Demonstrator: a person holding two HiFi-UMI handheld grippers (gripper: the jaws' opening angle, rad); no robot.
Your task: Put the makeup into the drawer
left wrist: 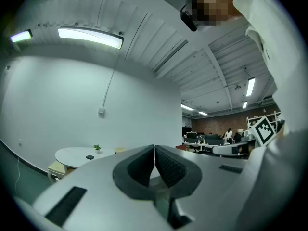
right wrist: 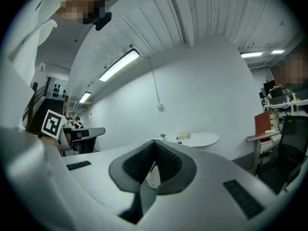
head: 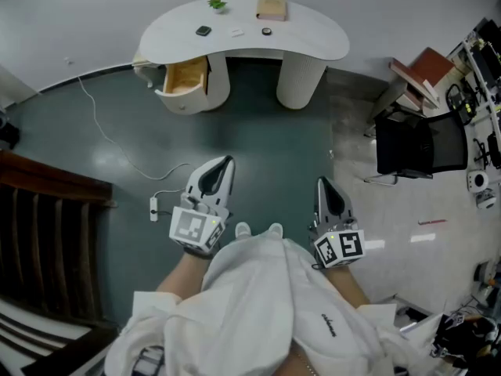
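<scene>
Evidently nothing is picked yet: left tool [head: 225, 161] and right tool [head: 322, 183] are closed, empty, far from the bench [head: 313, 47] bearing makeup [head: 203, 30] above its open drawer [head: 186, 77].

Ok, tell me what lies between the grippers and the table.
Only bare floor lies between the left gripper, the right gripper and the table, seen in the head view. A cable runs off to the side.

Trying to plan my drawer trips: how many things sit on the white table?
5: small plant and tan box at the far edge; nearer, left to right, dark square item, small white item, round dark item. Tiny ones could be missed.
</scene>
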